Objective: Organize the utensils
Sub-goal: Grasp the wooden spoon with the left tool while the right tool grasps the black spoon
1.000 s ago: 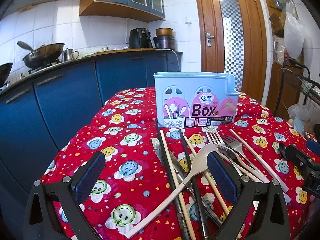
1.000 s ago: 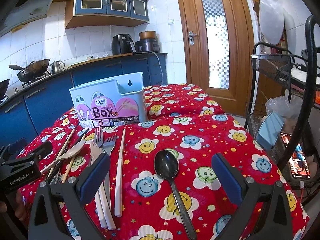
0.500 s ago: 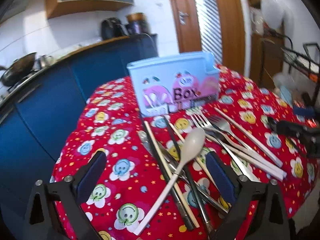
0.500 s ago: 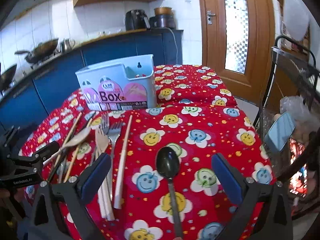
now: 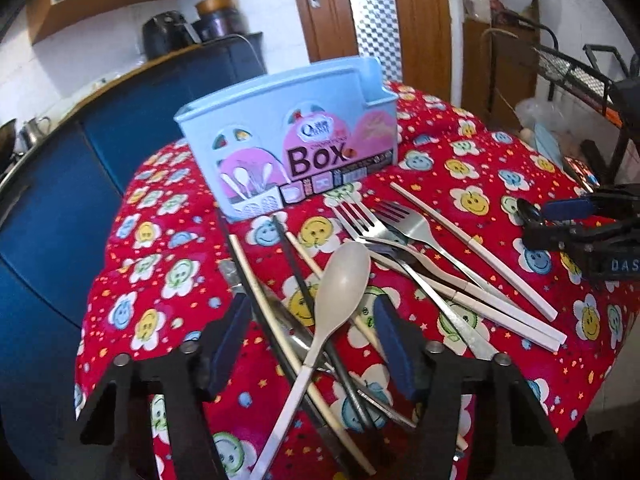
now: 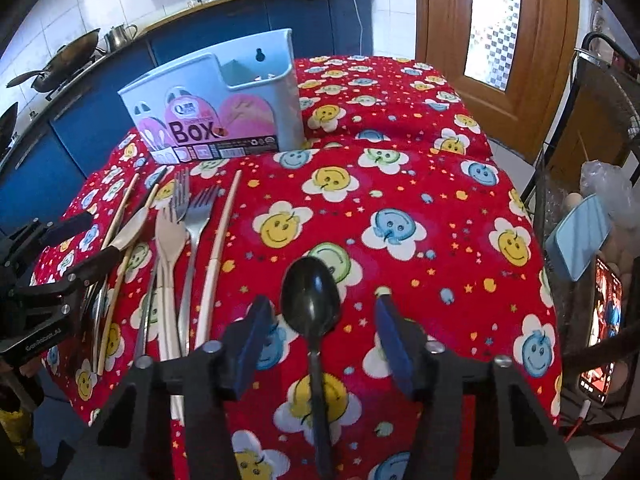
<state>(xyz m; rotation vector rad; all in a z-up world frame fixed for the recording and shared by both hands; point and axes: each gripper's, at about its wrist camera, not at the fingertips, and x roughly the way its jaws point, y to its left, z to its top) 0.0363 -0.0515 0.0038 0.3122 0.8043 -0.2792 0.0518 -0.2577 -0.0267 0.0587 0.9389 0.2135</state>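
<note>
A beige spoon (image 5: 344,276) lies across a pile of chopsticks (image 5: 256,292) and cutlery. Its neck runs between the fingers of my left gripper (image 5: 312,340), whose jaws are closing with the pads still clear of it. A black spoon (image 6: 312,300) lies alone on the red cloth. Its handle passes between the fingers of my right gripper (image 6: 322,336), also closing and not touching. A light blue utensil box (image 5: 296,136) (image 6: 224,108) stands upright behind. Two steel forks (image 5: 384,224) and white chopsticks (image 5: 472,248) lie right of the beige spoon.
The red smiley tablecloth (image 6: 400,184) drops off at the near and side edges. Blue kitchen cabinets (image 5: 60,200) stand close on the left. A wire rack (image 6: 600,128) and a lit phone (image 6: 604,320) sit right of the table. A wooden door (image 6: 500,40) is behind.
Both grippers tilted down and came closer to the table. Both pairs of jaws narrowed from wide open. The beige spoon and the black spoon now lie between the fingers.
</note>
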